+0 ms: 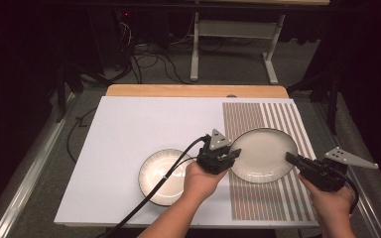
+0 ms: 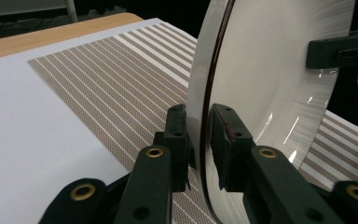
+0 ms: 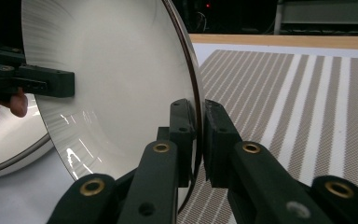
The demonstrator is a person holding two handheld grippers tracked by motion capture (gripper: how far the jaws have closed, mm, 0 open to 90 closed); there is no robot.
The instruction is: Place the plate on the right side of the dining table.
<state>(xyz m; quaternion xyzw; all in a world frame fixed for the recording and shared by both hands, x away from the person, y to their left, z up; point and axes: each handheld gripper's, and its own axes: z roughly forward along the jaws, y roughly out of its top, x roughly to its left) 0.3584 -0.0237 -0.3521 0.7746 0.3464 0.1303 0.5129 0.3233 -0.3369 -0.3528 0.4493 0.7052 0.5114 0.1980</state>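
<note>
Dim room, bright table, soft glare

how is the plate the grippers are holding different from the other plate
The held plate sits over the striped mat; the other plate lies on the white sheet. The held plate is pinched at opposite rims by the left gripper and right gripper; the other plate has no gripper on it. The held plate looks larger. Both are round, pale, dark-rimmed.
</note>
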